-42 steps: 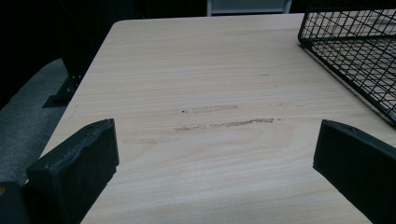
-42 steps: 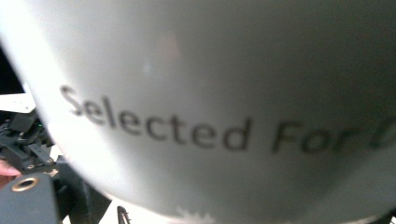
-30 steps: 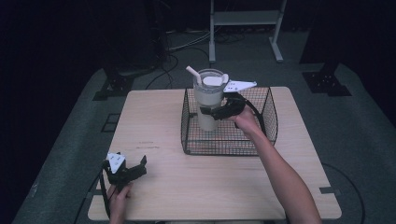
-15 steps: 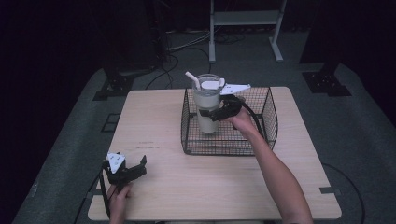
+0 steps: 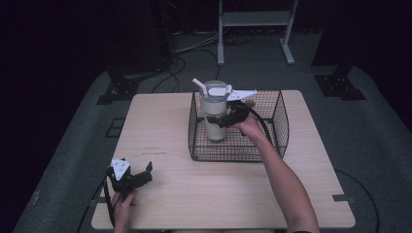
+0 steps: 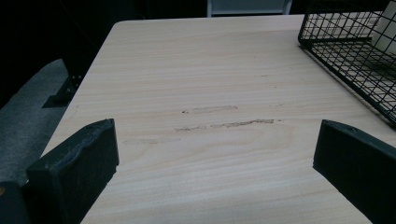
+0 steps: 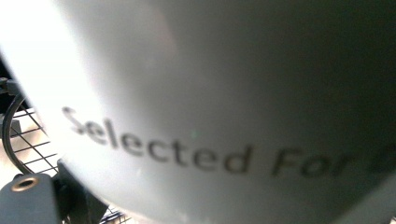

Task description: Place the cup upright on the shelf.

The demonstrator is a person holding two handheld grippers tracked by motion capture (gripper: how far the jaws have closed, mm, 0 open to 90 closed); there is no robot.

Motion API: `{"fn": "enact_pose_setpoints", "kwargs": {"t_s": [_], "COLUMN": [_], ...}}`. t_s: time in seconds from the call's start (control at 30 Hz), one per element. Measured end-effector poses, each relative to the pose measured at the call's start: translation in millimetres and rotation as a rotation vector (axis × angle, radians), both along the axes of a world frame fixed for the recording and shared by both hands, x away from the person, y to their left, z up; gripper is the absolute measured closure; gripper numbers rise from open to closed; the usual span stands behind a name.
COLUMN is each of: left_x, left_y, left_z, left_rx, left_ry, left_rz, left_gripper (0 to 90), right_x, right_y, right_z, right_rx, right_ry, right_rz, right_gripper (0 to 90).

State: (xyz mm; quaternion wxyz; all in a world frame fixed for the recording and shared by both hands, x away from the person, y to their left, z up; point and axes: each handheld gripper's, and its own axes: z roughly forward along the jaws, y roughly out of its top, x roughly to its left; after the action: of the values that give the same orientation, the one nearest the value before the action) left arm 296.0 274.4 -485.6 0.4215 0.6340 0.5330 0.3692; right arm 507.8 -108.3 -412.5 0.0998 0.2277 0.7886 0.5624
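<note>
Here, the right gripper point(image 5: 224, 118) pinches a smooth cylindrical tumbler point(image 5: 214, 112); the left gripper's point(image 5: 137, 177) fingers stand spread.

The left gripper point(image 5: 138, 175) rests low at the near left, held by the left hand point(image 5: 124, 206), and its two jaws stand wide apart. The right forearm point(image 5: 286, 187) stretches from the near right toward the far middle. The right gripper point(image 5: 224, 118) points left; its jaws seem closed on something, but they are mostly hidden.
</note>
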Motion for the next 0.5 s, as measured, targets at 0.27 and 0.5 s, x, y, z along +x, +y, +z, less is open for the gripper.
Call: {"fn": "enact_pose_setpoints", "kwargs": {"t_s": [0.27, 0.5], "left_x": [-0.1, -0.2], "left_y": [-0.1, 0.4], "left_z": [-0.2, -0.1], "left_rx": [-0.004, -0.003], "left_ry": [-0.003, -0.002], "left_rz": [0.002, 0.002], "left_gripper": [0.0, 0.0], "right_x": [1.1, 3.3], "right_y": [3.7, 4.5], "right_z": [-4.4, -9.5], "right_rx": [-0.029, -0.049], "right_ry": [0.019, 0.024], "right_rz": [0.014, 0.014], "right_gripper": [8.2, 8.2]}}
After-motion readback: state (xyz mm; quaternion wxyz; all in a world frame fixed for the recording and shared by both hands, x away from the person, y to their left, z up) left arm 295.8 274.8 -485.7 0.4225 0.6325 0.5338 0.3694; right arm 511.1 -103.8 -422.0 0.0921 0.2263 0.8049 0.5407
